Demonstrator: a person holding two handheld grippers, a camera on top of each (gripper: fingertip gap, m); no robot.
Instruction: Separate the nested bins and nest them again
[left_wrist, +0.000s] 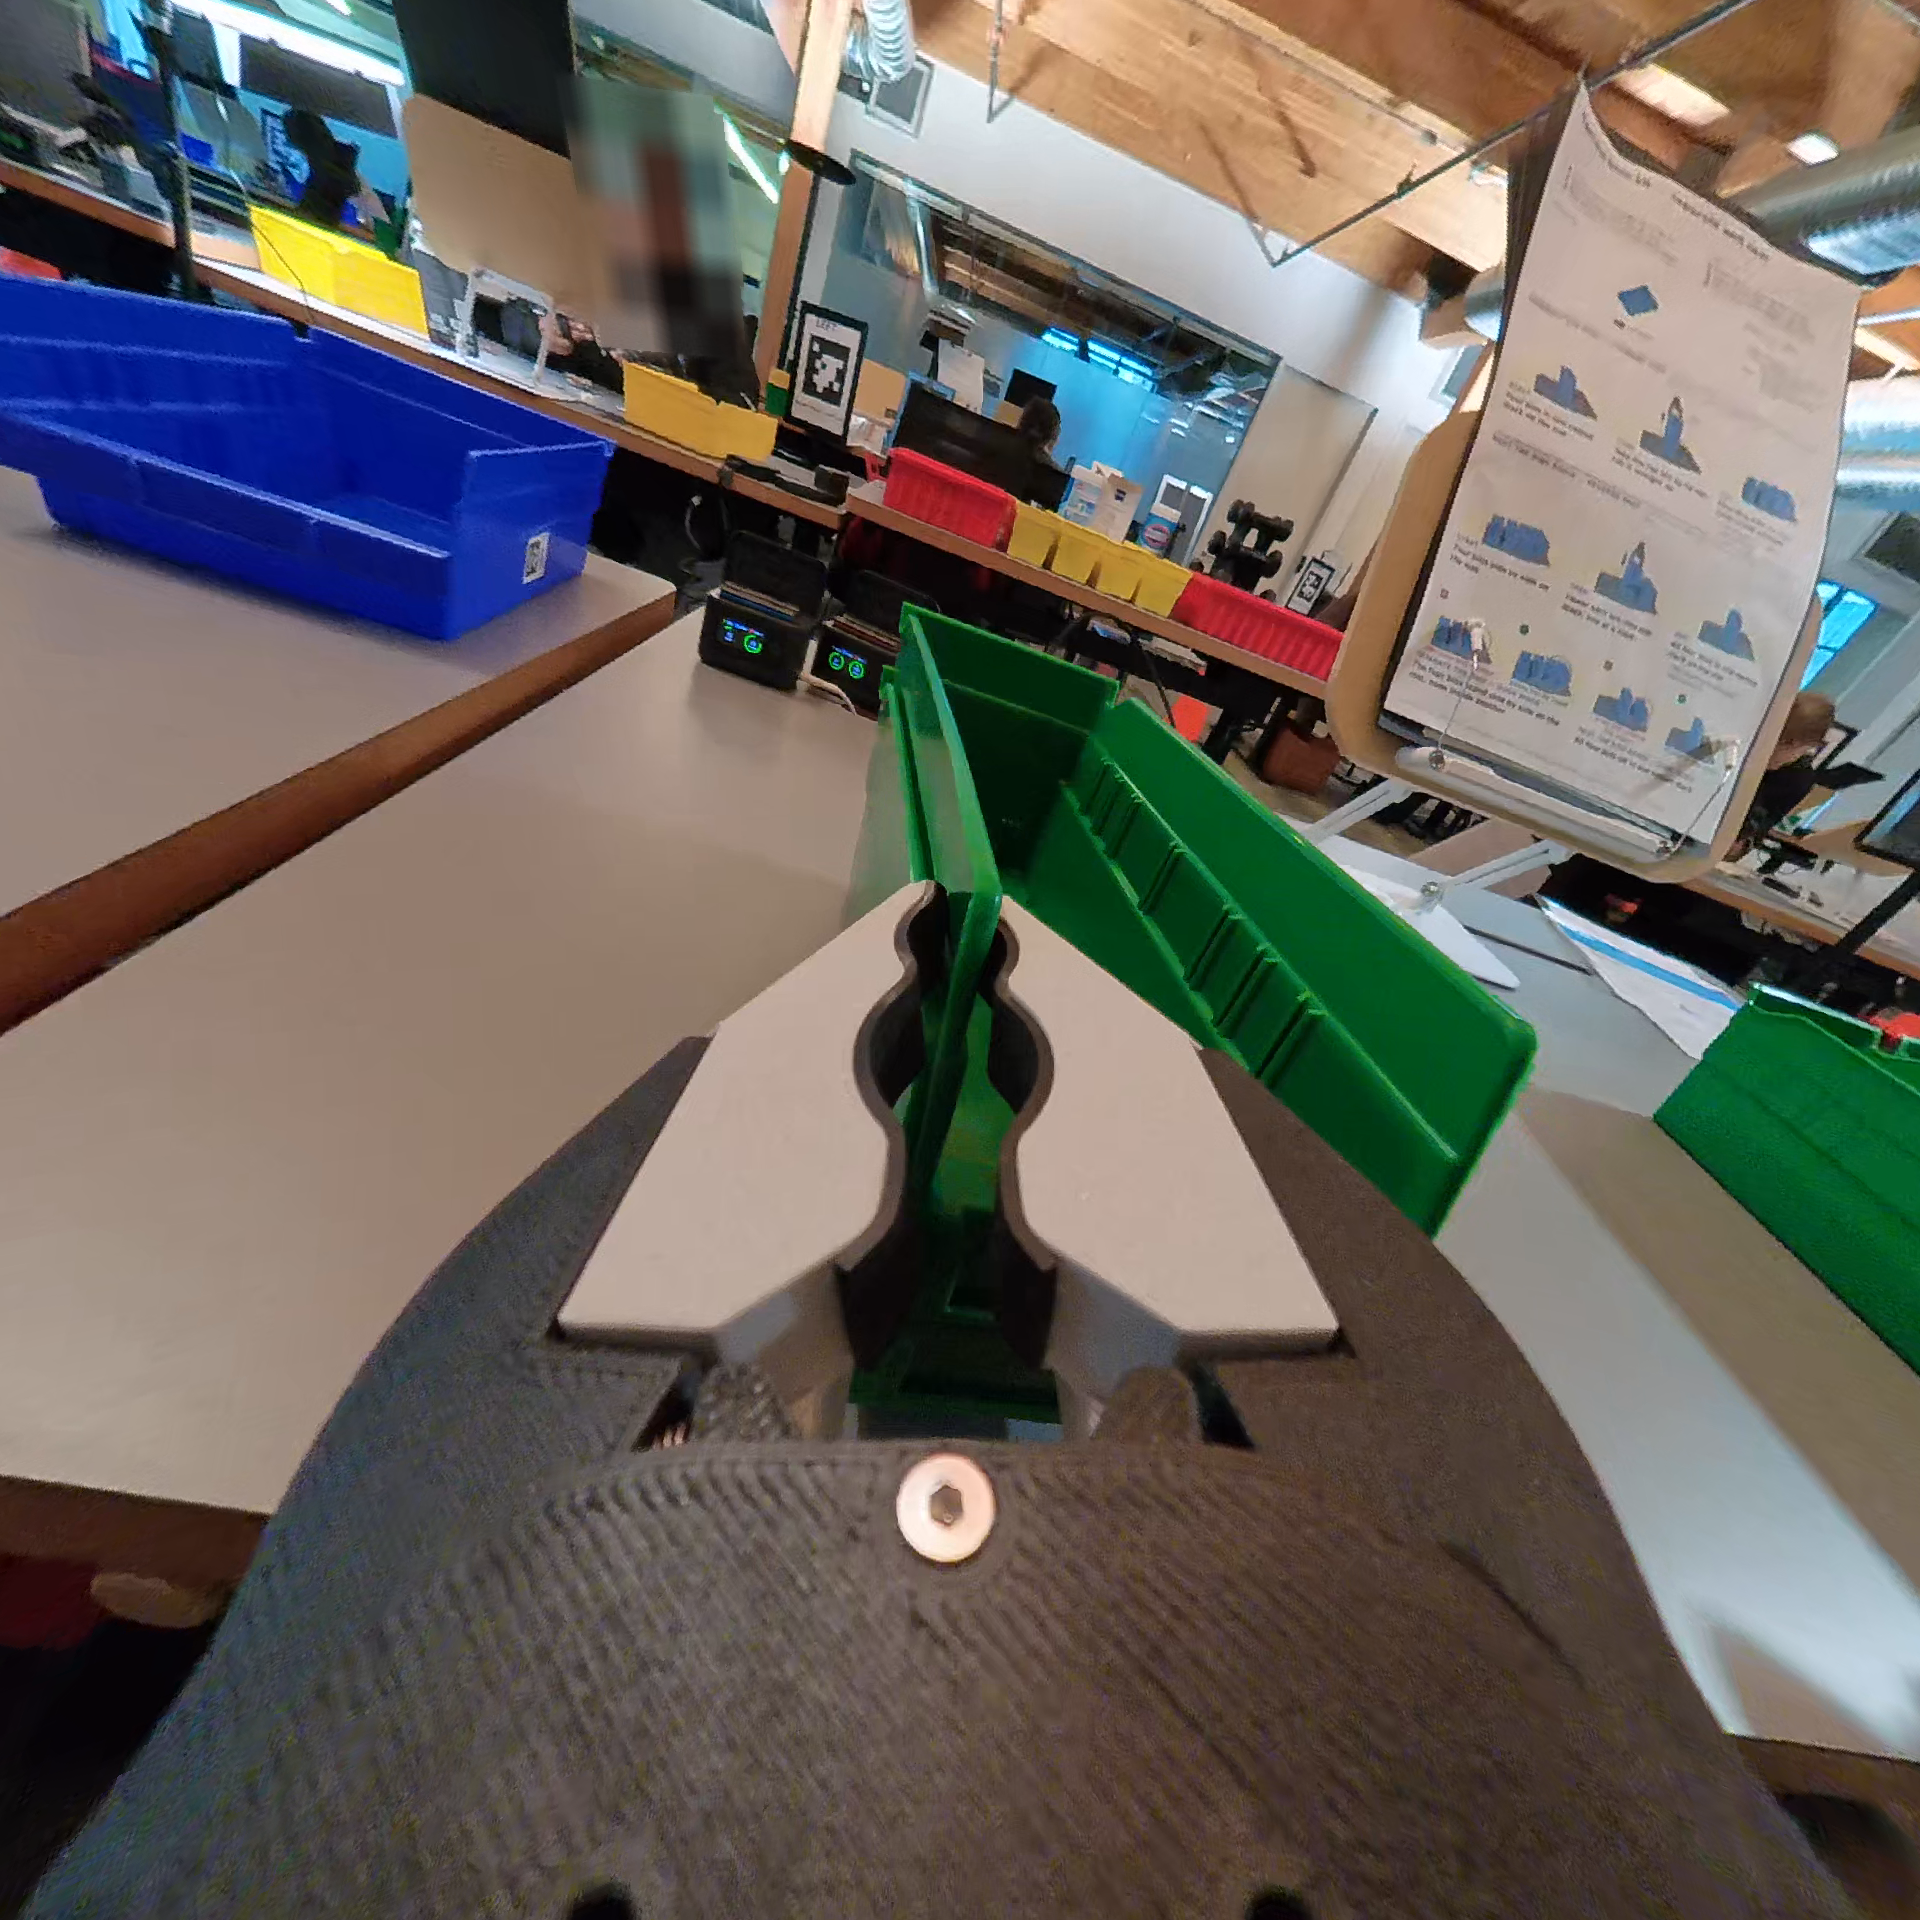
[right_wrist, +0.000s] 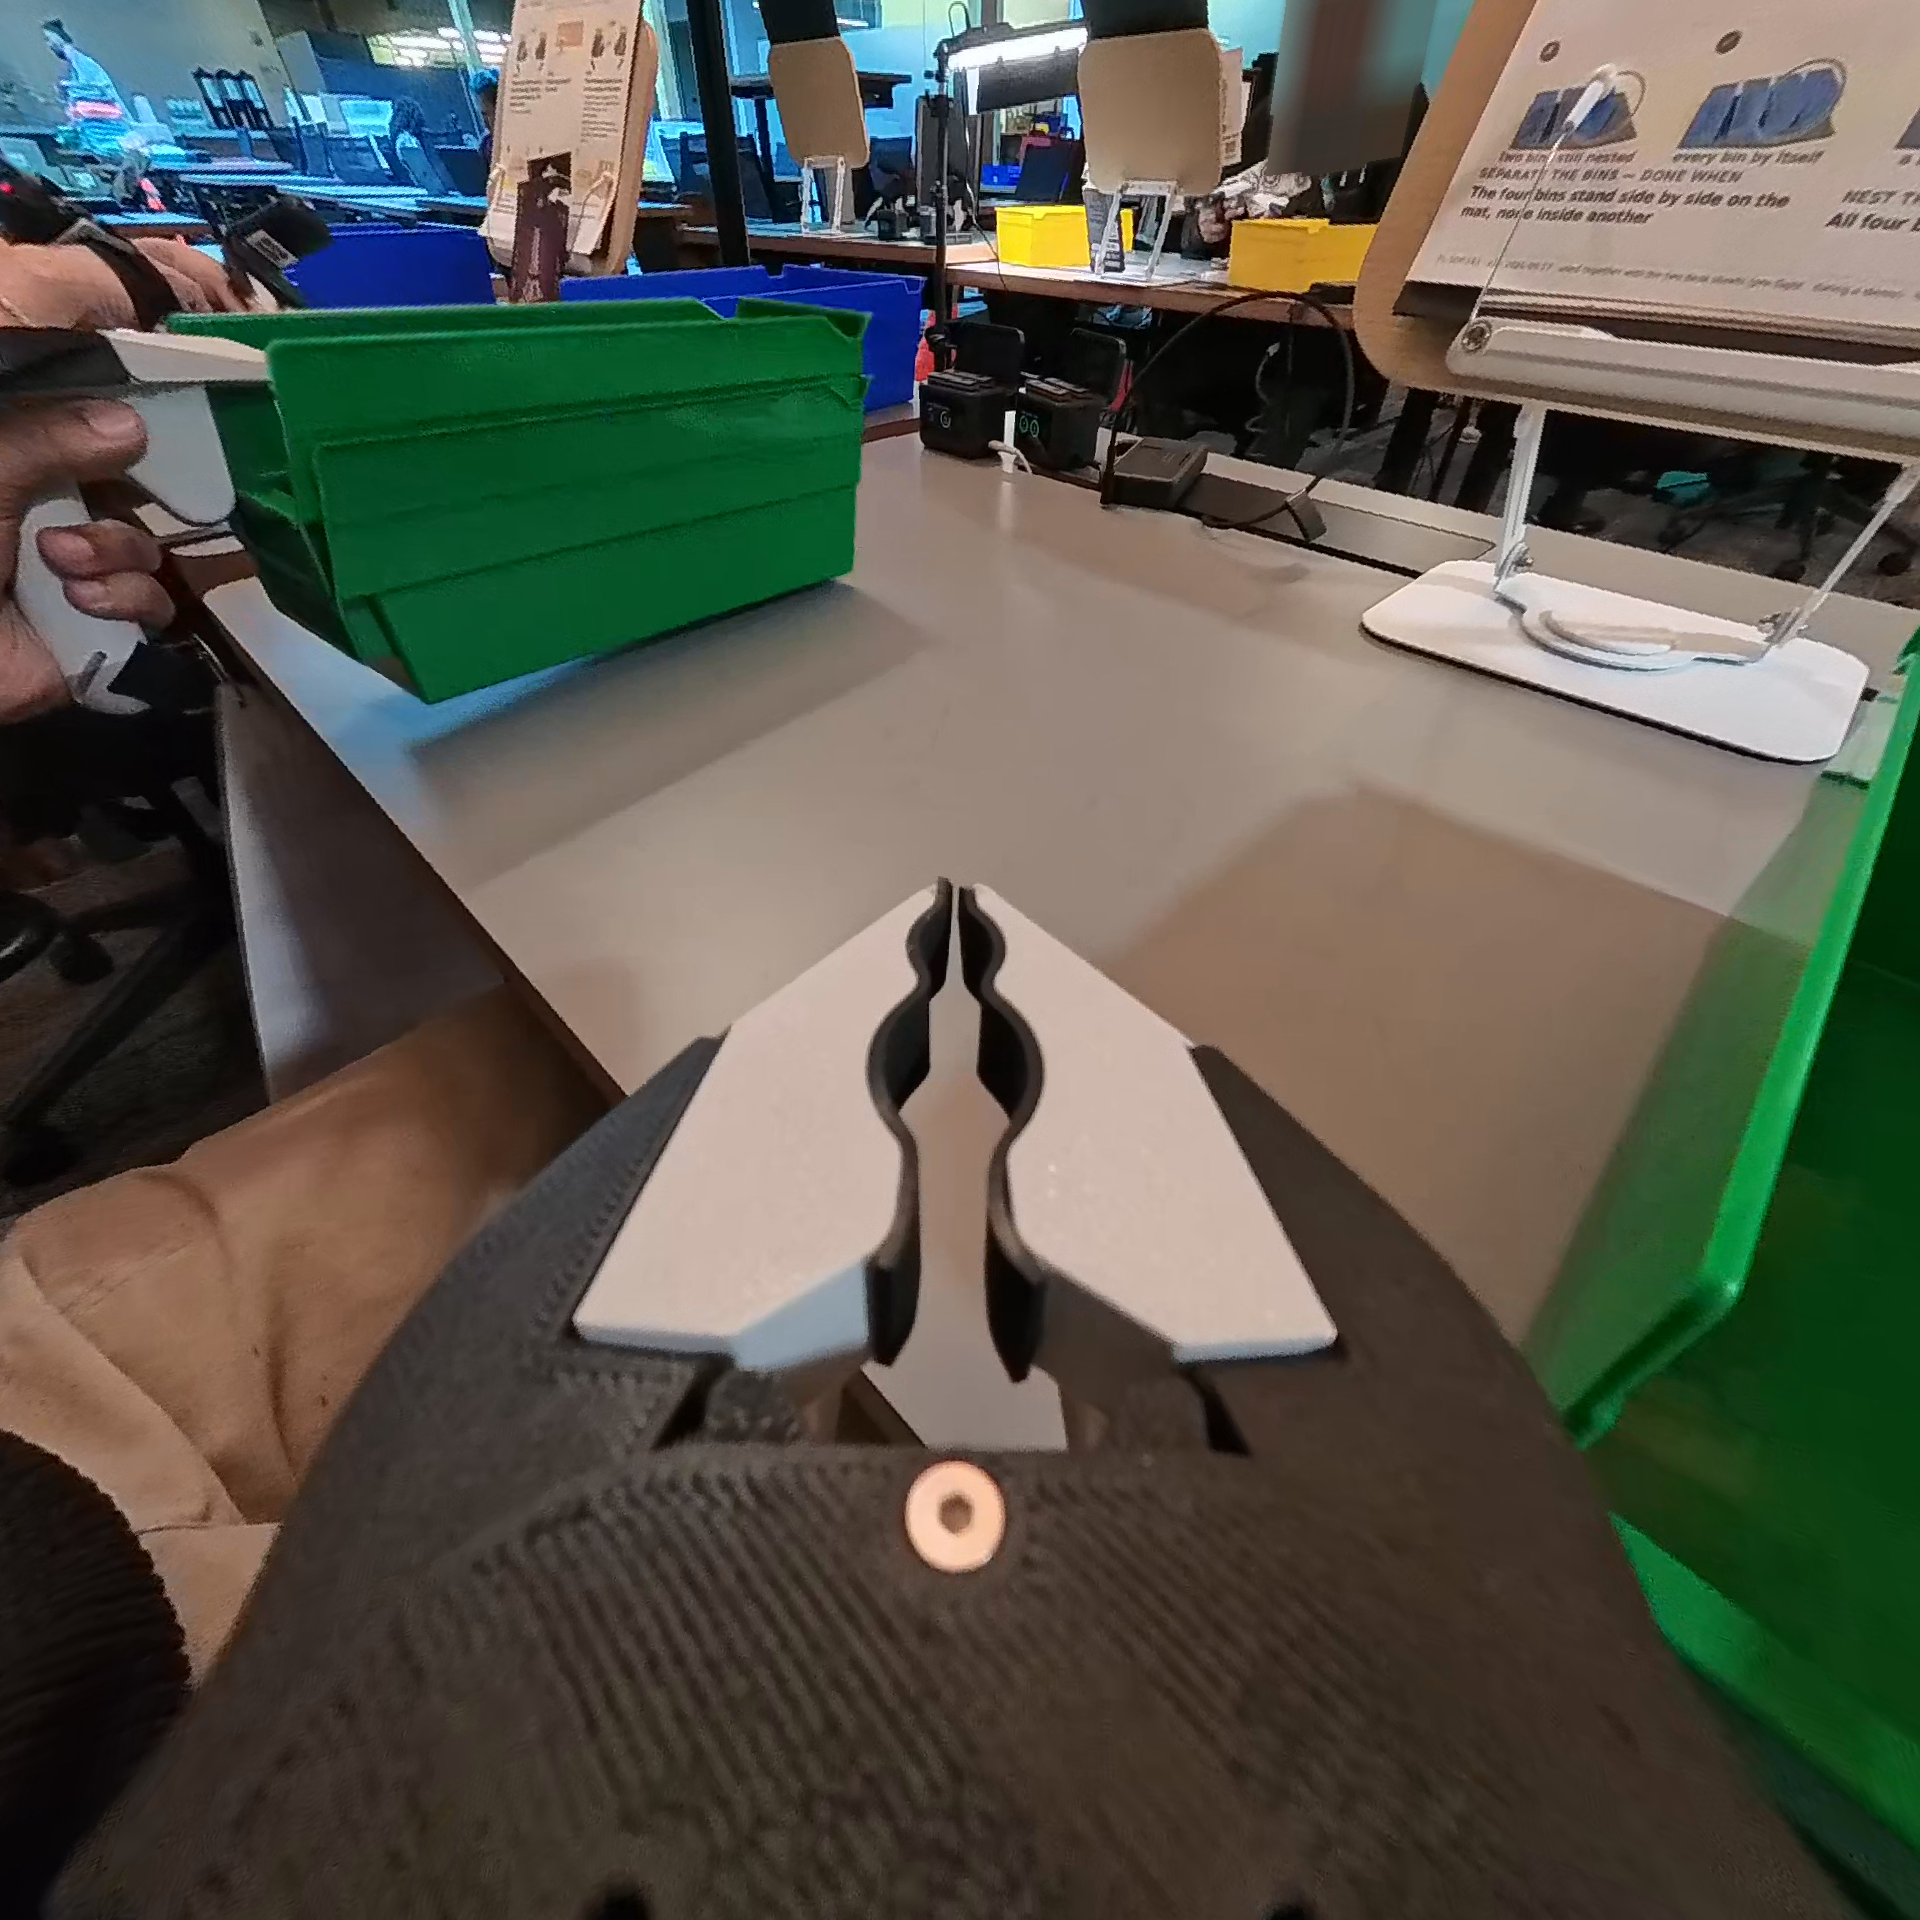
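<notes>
**Green bins partly separated, stack held by the left tongs**

A stack of nested green bins (right_wrist: 582, 488) is held tilted near the worktop's (right_wrist: 1091, 727) left edge, one long wall clamped in the left tongs (left_wrist: 951, 914). At least three layered shells are seen, so separation is judged unfinished. Another green bin (right_wrist: 1787, 1195) stands apart at the right edge. The right tongs (right_wrist: 954, 894) are closed on nothing. Re-nesting is judged outstanding.

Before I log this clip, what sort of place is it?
Likely a shared lab or workshop: rows of long tables with coloured bins, an instruction sheet on a stand, exposed ducts.
</notes>
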